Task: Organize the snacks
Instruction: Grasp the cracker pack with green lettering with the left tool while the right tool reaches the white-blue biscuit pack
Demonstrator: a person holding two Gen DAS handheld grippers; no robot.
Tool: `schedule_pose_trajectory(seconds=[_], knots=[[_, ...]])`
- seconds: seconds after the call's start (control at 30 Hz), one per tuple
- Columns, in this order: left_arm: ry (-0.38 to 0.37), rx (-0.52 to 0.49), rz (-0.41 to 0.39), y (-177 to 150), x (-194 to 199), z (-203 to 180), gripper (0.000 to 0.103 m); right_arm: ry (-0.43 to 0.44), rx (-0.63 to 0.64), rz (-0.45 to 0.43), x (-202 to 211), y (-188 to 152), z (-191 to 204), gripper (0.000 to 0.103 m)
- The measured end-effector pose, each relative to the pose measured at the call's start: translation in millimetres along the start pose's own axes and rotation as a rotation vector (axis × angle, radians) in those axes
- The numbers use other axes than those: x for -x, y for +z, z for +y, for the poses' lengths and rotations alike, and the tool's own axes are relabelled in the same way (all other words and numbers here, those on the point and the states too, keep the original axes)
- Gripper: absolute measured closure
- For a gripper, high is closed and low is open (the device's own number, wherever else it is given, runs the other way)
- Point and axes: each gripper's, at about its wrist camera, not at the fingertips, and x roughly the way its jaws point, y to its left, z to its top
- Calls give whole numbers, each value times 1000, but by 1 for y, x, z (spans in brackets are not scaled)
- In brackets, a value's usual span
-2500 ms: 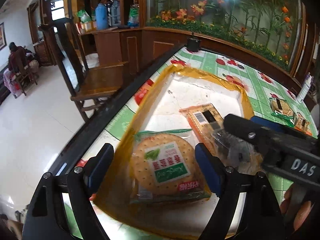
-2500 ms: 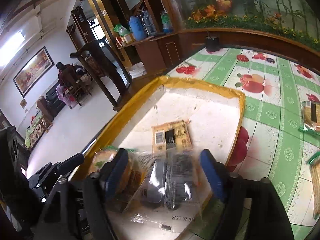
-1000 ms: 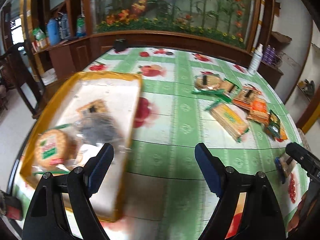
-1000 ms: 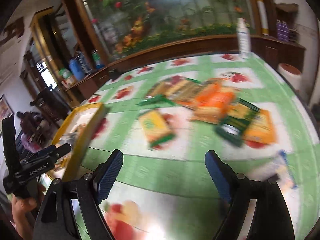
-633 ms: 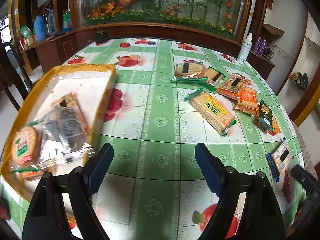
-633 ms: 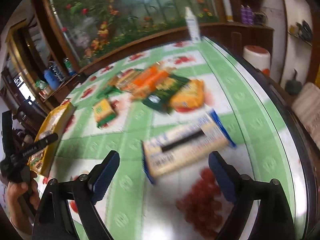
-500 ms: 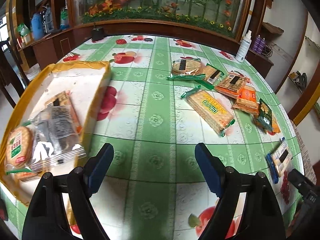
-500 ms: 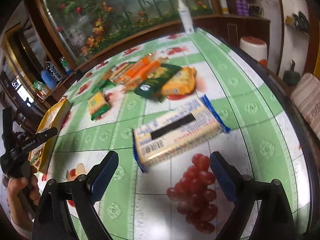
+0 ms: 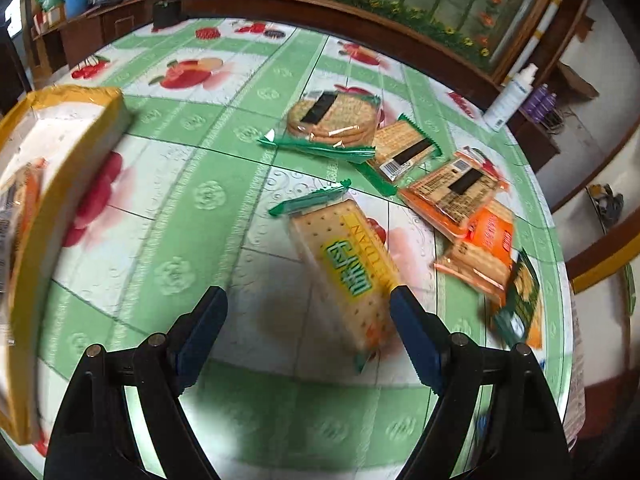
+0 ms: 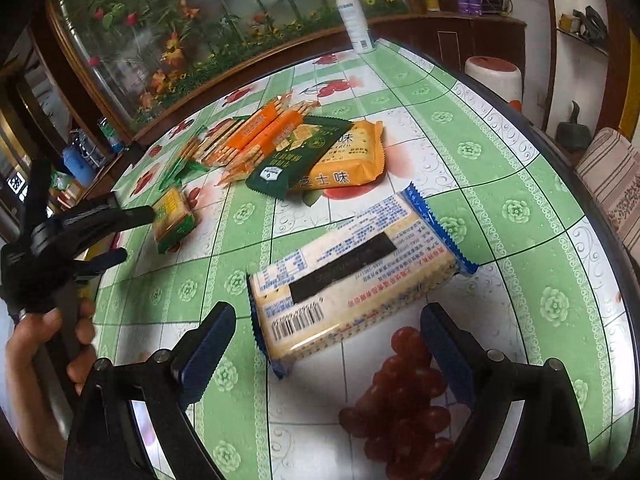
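Note:
My left gripper (image 9: 308, 316) hangs open over the green tablecloth. A yellow-and-green cracker pack (image 9: 345, 268) lies slantwise just ahead of it, its near end close to the right finger, nothing gripped. The yellow tray (image 9: 60, 184) with earlier snacks is at the left. My right gripper (image 10: 326, 340) is open, its jaws still opening. A white cracker pack with blue ends (image 10: 352, 276) lies across the gap just beyond its fingertips, untouched. The left gripper (image 10: 116, 234) and the hand holding it show at the left of the right wrist view.
More packs lie further back: a round biscuit pack (image 9: 334, 118), orange packs (image 9: 454, 190), a dark green pack (image 10: 300, 152) and a yellow one (image 10: 348, 160). A white spray bottle (image 10: 354, 16) stands at the table's far edge. The table rim (image 10: 592, 216) curves close on the right.
Both grippers left the tray and swung right over the loose packs. The left one dropped toward the yellow-green pack. The right one settled over the white-blue pack and its jaws widened.

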Motion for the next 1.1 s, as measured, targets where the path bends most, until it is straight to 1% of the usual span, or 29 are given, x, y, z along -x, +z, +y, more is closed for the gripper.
schedule_pose_trajectory(seconds=[0.07, 0.13, 0.23, 0.3, 0.33, 0.43, 0.5, 0.57, 0.67, 0.73, 0.8, 0.93, 0.97, 1.07, 1.1], knots=[[14, 14, -4, 3, -6, -3, 19, -9, -7, -2, -2, 3, -1, 6], [47, 10, -35, 7, -9, -7, 17, -9, -13, -4, -4, 6, -1, 5], [61, 2, -49, 14, -13, -10, 16, -40, -7, -4, -10, 12, 3, 2], [78, -24, -47, 18, -18, -11, 16, -64, 3, -5, -15, 15, 7, 2], [73, -38, -44, 19, -20, -10, 16, -81, 18, -4, -18, 17, 10, 2], [98, -98, -53, 20, -22, -8, 16, -127, 76, -2, -25, 18, 19, 1], [107, -142, -57, 18, -21, -6, 22, -122, 90, -4, -26, 18, 20, 1], [117, -191, -70, 12, -16, -1, 40, -116, 101, -6, -25, 17, 20, 1], [114, -229, -81, 6, -9, 10, 54, -98, 120, -9, -23, 15, 17, 2], [106, -235, -78, 5, -5, 18, 57, -90, 135, -12, -23, 14, 17, 2], [89, -224, -69, 4, -1, 31, 57, -86, 147, -12, -23, 14, 17, 2], [103, -223, -71, 0, 4, 44, 57, -78, 144, -2, -23, 16, 15, 2], [107, -223, -69, -1, 4, 46, 57, -73, 121, 3, -23, 18, 13, 2], [108, -225, -66, -3, 5, 48, 57, -30, -4, 5, -21, 26, 4, 0], [108, -227, -64, -4, 6, 47, 57, -40, -18, 7, -23, 29, 4, 0]])
